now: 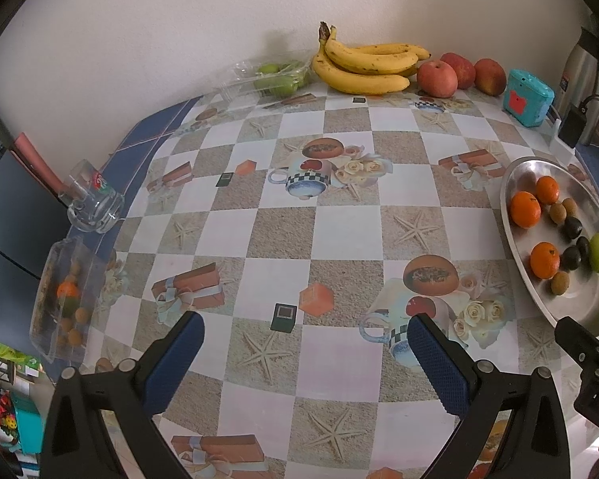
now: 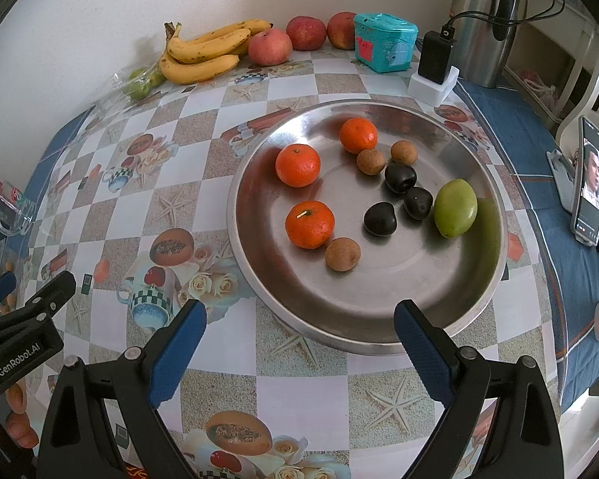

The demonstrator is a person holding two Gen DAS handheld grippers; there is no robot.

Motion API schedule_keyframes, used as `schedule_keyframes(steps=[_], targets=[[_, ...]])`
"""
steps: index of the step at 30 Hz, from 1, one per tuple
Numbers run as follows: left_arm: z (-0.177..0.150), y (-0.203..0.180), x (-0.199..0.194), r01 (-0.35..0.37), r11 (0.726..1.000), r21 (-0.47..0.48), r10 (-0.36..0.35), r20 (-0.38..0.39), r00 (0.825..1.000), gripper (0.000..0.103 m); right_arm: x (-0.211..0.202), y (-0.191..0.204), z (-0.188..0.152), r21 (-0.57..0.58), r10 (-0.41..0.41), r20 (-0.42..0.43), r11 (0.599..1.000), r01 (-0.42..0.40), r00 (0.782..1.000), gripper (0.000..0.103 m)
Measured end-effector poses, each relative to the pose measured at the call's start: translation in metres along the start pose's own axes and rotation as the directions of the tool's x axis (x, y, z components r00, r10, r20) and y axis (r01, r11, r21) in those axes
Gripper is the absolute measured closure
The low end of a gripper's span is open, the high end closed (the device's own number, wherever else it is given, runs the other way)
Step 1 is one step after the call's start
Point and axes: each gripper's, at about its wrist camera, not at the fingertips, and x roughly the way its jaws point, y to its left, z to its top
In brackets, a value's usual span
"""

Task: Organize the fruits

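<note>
— Where the checkered surface [image 2: 235, 363] meets the wall: a bunch of bananas [image 2: 203, 54], three red apples [image 2: 269, 46] in a row beside it, green fruit in a clear box [image 1: 275, 76] to the left.
— And nearer?
— A round metal tray [image 2: 363, 331], well to the right. Inside: three oranges [image 2: 309, 223], three small brown fruits [image 2: 342, 254], three dark fruits [image 2: 380, 219], one green fruit [image 2: 455, 207] toward the right rim, all apart or just beside each other.
— Left tongs [image 1: 305, 355]?
— Spread wide, empty, hovering over bare cloth, tray off to the right.
— Right tongs [image 2: 299, 331]?
— Also spread wide, holding nothing, tips at the tray's near rim.
— Anything else?
— A second clear box with small fruit [image 1: 66, 295] at the left edge, a glass mug [image 1: 92, 199] behind it, a teal box [image 2: 383, 42] and steel flask [image 2: 483, 20] at the back right, a phone on a stand [image 2: 589, 181] far right.
</note>
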Motion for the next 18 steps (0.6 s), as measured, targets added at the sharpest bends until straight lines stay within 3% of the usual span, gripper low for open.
schedule_keyframes(steps=[18], targets=[[-0.0017, 0.0011, 0.0013, -0.015, 1.0, -0.01, 0.015, -0.01, 1.0, 0.0, 0.0004, 0.0001, 0.0, 0.001, -0.001, 0.0, 1.0, 0.001, 1.0, 0.008]])
